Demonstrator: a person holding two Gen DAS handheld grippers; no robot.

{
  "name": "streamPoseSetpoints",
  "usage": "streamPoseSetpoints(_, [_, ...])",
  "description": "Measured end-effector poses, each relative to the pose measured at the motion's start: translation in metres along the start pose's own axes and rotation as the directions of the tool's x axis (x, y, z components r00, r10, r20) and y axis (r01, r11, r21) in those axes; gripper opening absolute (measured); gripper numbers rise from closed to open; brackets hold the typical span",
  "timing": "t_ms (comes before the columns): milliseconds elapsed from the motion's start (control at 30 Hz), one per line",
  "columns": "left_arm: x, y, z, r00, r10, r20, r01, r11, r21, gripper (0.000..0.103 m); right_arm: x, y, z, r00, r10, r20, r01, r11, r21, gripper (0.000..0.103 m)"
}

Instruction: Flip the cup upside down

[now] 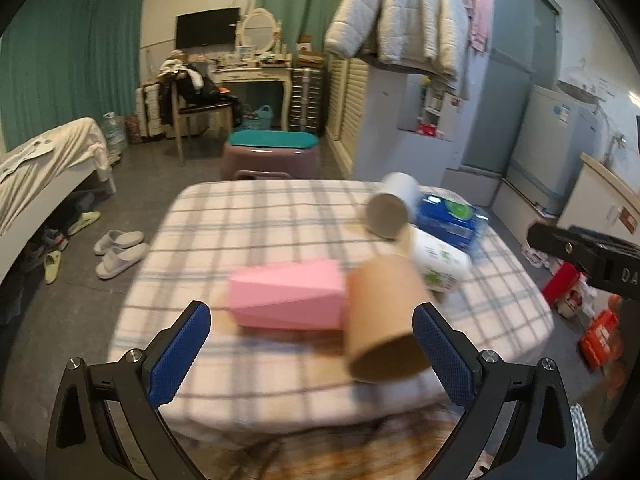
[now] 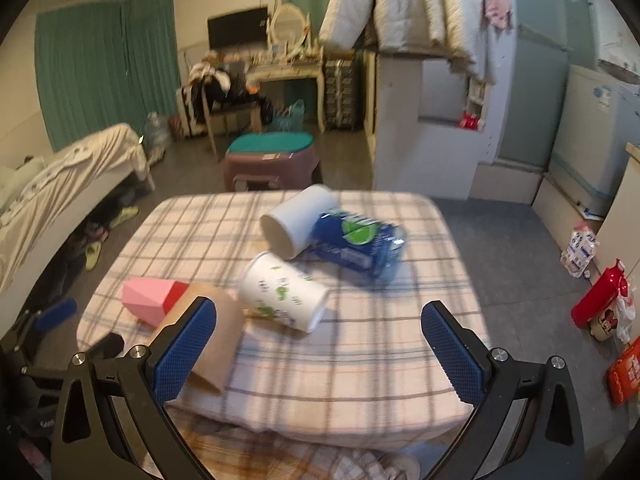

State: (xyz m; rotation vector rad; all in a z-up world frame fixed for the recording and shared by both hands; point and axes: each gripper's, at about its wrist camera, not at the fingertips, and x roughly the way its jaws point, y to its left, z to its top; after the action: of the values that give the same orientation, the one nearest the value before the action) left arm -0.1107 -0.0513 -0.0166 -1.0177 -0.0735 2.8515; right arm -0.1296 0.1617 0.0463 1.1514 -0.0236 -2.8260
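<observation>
Left gripper (image 1: 312, 344): wide open, empty.
Right gripper (image 2: 318, 344): wide open, empty.
Brown paper cup (image 1: 384, 320): light, crushable; grasp mid-wall, 1 o'clock.

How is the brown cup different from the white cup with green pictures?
The brown cup is plain, while the white cup with green pictures has printed marks. The brown cup lies next to the pink box; the white cup lies nearer the blue packet. Both are paper cups lying on their sides on the checked cloth, untouched by tongs.
</observation>
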Motion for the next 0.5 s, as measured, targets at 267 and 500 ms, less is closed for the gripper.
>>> streamPoseSetpoints(267, [0.030,0.065,0.004,0.997,0.064,-0.036,-0.067,0.994,-0.082,0.103,0.078,0.048,0.018,0.950,0.100,-0.295,-0.102,0.995,0.010,0.103])
streamPoseSetpoints(500, [0.056,0.093,-0.003,0.997,0.029,-0.069,-0.038,0.991,-0.130,0.103,0.132,0.062,0.016,0.897,0.124,-0.424,-0.111,0.992,0.057,0.103])
